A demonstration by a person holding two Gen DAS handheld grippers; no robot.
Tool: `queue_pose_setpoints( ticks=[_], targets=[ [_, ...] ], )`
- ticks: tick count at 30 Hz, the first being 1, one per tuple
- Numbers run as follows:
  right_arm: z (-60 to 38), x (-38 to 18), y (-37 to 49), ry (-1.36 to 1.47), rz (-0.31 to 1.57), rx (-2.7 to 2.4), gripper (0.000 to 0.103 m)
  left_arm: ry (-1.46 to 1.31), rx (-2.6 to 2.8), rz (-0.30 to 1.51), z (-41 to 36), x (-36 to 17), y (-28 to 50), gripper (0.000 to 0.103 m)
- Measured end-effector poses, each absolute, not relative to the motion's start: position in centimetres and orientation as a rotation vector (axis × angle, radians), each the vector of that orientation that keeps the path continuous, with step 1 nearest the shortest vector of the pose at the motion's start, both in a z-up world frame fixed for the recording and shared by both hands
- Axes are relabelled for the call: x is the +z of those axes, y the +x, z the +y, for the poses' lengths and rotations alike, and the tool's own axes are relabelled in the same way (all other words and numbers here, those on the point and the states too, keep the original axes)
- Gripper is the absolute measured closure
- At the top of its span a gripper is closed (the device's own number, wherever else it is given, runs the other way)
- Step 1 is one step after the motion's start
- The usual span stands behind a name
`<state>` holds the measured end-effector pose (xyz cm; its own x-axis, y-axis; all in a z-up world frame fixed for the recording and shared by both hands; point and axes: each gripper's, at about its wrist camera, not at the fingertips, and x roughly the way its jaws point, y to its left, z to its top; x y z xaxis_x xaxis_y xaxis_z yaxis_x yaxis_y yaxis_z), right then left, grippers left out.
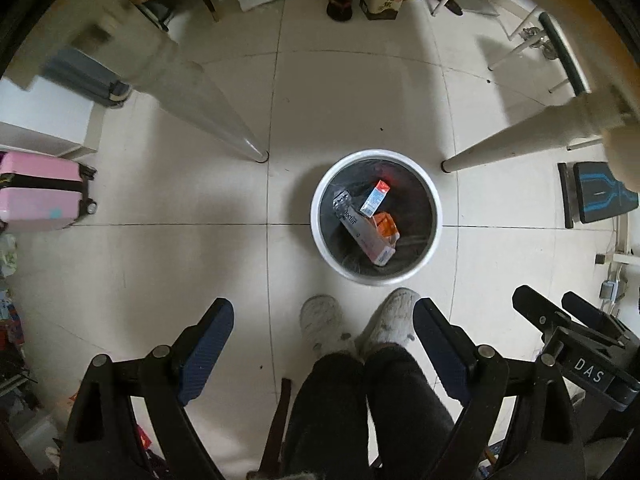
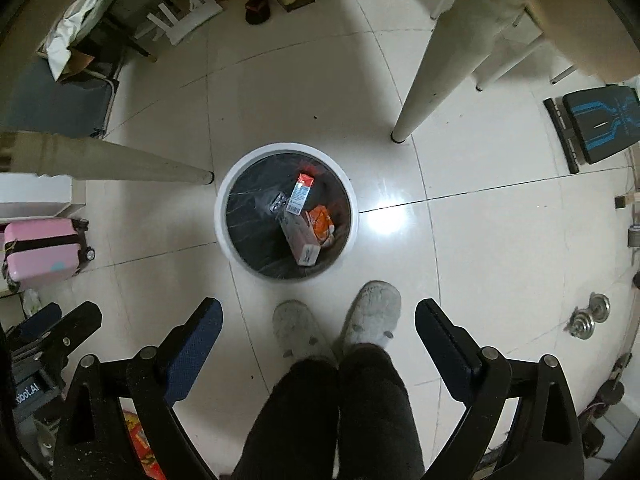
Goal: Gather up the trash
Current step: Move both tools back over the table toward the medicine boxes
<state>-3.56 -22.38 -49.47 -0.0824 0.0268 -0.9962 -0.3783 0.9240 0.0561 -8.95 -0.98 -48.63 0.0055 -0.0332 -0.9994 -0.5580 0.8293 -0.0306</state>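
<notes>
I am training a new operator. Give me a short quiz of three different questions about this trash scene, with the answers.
1. True or false: the left gripper holds a box.
2. Multiple choice: the orange carton lies A) on the floor, B) inside the white bin, C) on the pink suitcase.
3. Fill in: both the left gripper and the right gripper are ____.

Key: 1 false; 2 B; 3 open.
</notes>
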Motion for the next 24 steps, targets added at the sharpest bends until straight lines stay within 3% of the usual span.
queue_pose_setpoints(
  ticks=[13,19,24],
  targets=[
    [-21.8,-30.7,-5.4,-0.193,1.53,0.425,0.005,-0.434,0.471,1.382,-1.9,-33.6,-10.0,0.012],
    [-20.8,-24.9,-1.0,-0.127,1.478,0.456,0.005,-0.418,0.522,1.324,-0.3,-30.6,-7.4,0.012],
    [-19.2,-22.9,6.6,-0.235,1.437,0.48,0.005,-0.385,0.587,1.307,0.9,-29.8,-2.5,0.011]
  ],
)
